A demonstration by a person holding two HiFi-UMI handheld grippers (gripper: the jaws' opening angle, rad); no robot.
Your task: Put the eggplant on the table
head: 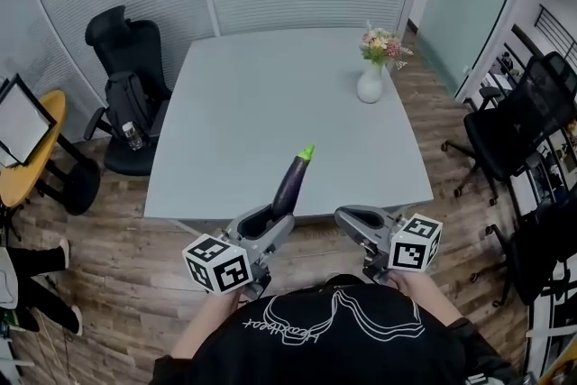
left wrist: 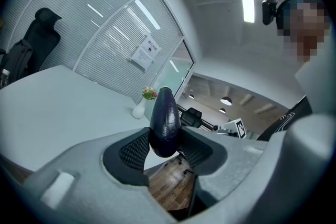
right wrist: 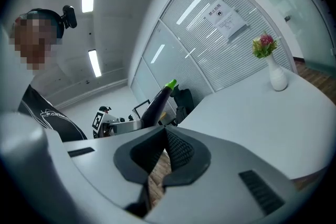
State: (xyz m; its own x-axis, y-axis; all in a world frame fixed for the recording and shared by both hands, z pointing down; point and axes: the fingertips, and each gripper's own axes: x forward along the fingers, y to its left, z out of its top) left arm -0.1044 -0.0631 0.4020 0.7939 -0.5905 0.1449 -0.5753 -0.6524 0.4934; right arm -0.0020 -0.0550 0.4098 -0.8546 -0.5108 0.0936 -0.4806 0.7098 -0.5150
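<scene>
Currently listed: eggplant (head: 292, 182), pinched at its blunt dark end by the left gripper (head: 270, 224), green stem tilted up and forward, above the near edge of the bench (head: 252, 104), not resting on it. Right gripper (head: 347, 219): pressed together, empty.

Hazards: the hold is on the rounded end only, so the long body may pivot or slip. Released this close to the edge, it may roll to the floor (head: 135, 257). Flower vase (head: 370, 84): well apart, low risk.
</scene>
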